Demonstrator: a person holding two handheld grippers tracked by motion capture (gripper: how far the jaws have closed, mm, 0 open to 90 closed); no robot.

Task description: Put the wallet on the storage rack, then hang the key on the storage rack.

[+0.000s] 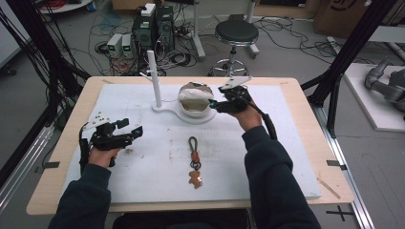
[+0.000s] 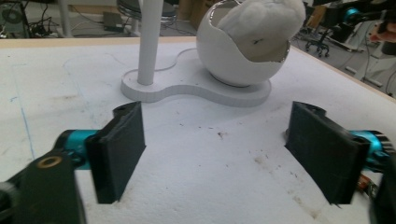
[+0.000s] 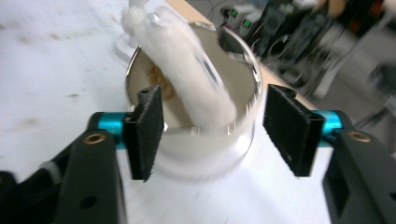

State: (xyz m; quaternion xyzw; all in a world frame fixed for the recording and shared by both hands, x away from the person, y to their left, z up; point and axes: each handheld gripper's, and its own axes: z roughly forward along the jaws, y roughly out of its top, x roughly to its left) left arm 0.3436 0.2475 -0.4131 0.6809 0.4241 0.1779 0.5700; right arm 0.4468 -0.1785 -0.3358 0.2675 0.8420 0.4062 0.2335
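Hovering wide-jawed at three o'clock of the white egg-shaped bowl point(image 1: 195, 102) holding white fluffy wadding point(image 3: 187, 74): right gripper point(image 1: 218, 106), nearer; left gripper point(image 1: 125, 132) wide, idle, well apart.

One white mat point(image 1: 143, 167). One stand point(image 1: 160, 106) at twelve o'clock: one post point(image 1: 154, 76), one bowl point(image 1: 191, 107), one white cloth point(image 1: 195, 93). One keychain point(image 1: 194, 162) at six o'clock.

White egg-shaped bowl point(image 1: 193, 106): sits upright on a flat white stand base point(image 1: 168, 108), upper centre of the high view. White fluffy cloth point(image 1: 195, 93): drapes over the bowl's open rim. Keychain point(image 1: 194, 161): lies flat, lower centre, well apart from the bowl.
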